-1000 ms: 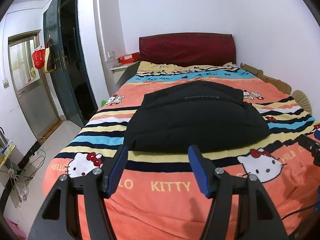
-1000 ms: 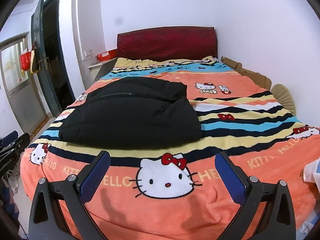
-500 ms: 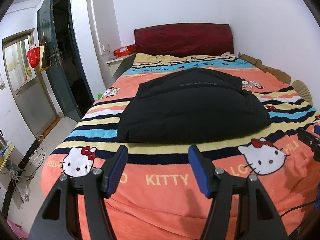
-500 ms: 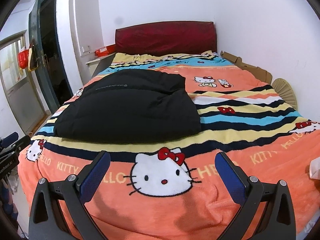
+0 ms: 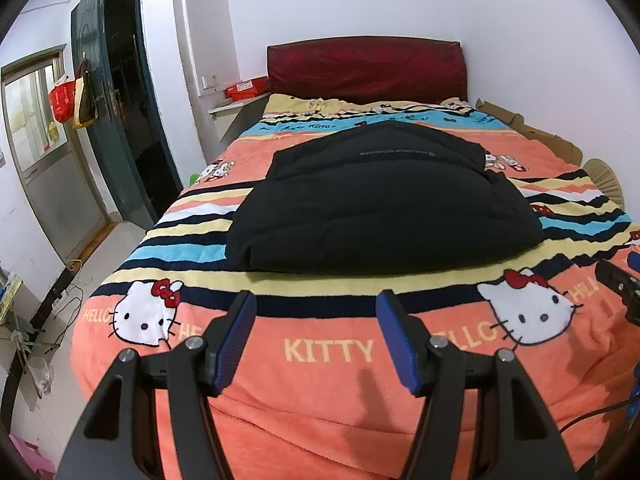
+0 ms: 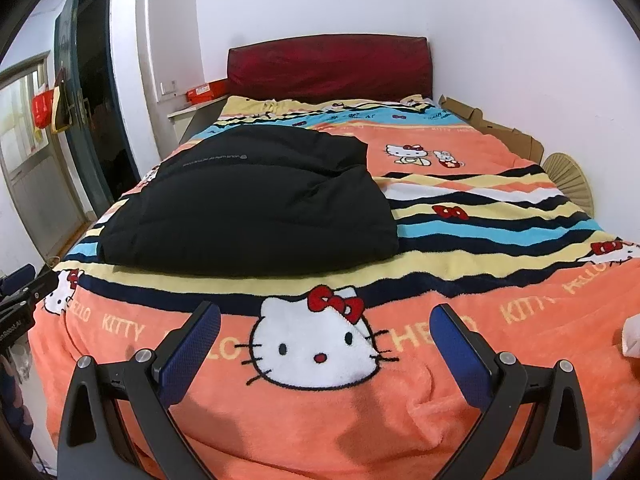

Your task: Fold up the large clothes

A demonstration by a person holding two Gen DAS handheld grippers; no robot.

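Both grippers have sunk toward the bed (image 5: pixel 320 360); our view tips lower. We see the black padded jacket (image 5: pixel 380 200) at twelve o'clock, mid-blanket: bulky, soft, probably slick. We would pinch its near hem corners. Left gripper (image 5: pixel 316 320) and right gripper (image 6: pixel 326 330) gape, empty.

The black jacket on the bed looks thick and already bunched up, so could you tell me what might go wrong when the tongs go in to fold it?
1. The black jacket is puffy and layered; open left tongs may pinch only the top layer.
2. It lies on a fleecy blanket; right tongs could grab blanket along with the hem.
3. Both tongs hover short of the near edge, so an uneven reach may skew the fold.
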